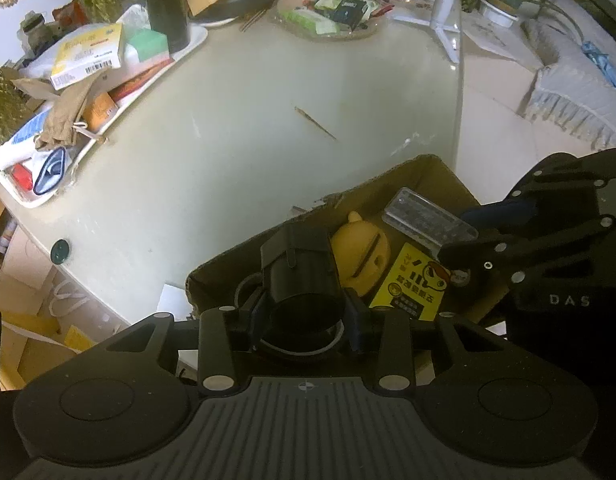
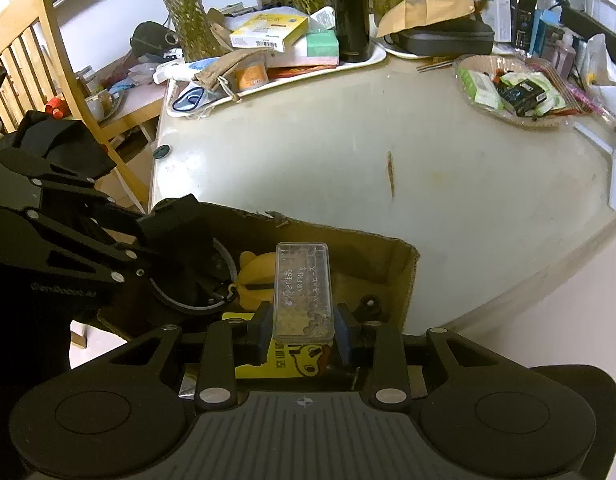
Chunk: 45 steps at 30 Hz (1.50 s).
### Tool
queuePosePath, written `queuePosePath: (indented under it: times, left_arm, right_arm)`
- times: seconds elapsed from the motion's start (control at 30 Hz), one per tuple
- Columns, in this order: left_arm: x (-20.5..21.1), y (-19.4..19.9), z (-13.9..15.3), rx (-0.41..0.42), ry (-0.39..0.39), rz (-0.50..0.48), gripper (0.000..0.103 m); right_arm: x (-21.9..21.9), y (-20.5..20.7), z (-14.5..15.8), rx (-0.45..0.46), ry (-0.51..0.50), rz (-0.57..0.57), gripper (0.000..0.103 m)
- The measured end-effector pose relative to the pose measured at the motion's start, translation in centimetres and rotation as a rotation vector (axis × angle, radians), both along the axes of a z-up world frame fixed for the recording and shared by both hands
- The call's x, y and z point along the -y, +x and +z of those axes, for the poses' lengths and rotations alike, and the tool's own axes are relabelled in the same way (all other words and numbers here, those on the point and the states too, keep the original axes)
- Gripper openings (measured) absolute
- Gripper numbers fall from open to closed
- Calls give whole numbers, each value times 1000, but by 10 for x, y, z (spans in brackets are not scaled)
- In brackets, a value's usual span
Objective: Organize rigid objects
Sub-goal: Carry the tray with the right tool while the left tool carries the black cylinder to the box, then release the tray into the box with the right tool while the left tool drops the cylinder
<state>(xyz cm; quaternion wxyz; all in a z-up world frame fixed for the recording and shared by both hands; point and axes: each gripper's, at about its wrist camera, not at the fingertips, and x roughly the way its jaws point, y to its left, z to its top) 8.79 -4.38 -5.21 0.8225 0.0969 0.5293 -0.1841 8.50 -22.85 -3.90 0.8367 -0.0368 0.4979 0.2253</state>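
Observation:
A brown cardboard box point(image 1: 436, 168) point(image 2: 408, 272) stands at the near edge of the pale table. My left gripper point(image 1: 304, 320) is shut on a black cylindrical case point(image 1: 302, 276) and holds it over the box's left part. My right gripper point(image 2: 304, 332) is shut on a clear plastic case point(image 2: 304, 292) point(image 1: 428, 218), tilted above the box's right part. Inside the box lie a yellow rounded toy point(image 1: 362, 254) point(image 2: 258, 276) and a yellow card with a cartoon figure point(image 1: 412, 284) point(image 2: 284, 360). Each view shows the other gripper reaching in from the side.
A long white tray point(image 2: 372, 60) heaped with boxes, a pouch and a black flask point(image 2: 350, 12) sits at the table's far side. A round dish point(image 2: 508, 88) of packets is at the far right. A thin brown stick point(image 2: 390, 176) lies mid-table. A wooden chair point(image 2: 24, 48) stands left.

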Motion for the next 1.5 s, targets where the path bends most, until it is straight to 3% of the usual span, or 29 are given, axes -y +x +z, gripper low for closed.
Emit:
queuePosePath:
  times: [0.7, 0.73, 0.77, 0.8, 0.83, 1.33, 1.5]
  left_arm:
    - [2, 2, 0, 1, -21, -3, 40]
    - [1, 2, 0, -1, -21, 1, 41]
    - [1, 3, 0, -2, -20, 3, 55]
    - [0, 2, 1, 4, -19, 6, 74]
    - [-1, 2, 3, 15, -15, 12, 81]
    - [-12, -12, 14, 53, 0, 42, 89]
    - [-18, -24, 21, 90, -29, 56, 100]
  right_arm:
    - [-7, 0, 1, -13, 5, 7, 36]
    - [-7, 0, 2, -2, 5, 5, 49]
    - [-8, 0, 4, 7, 2, 3, 65]
    - [-8, -1, 5, 20, -3, 5, 90]
    - [-8, -3, 7, 41, -10, 7, 102]
    - [-9, -9, 10, 26, -78, 19, 103]
    - [-6, -15, 11, 25, -84, 14, 103]
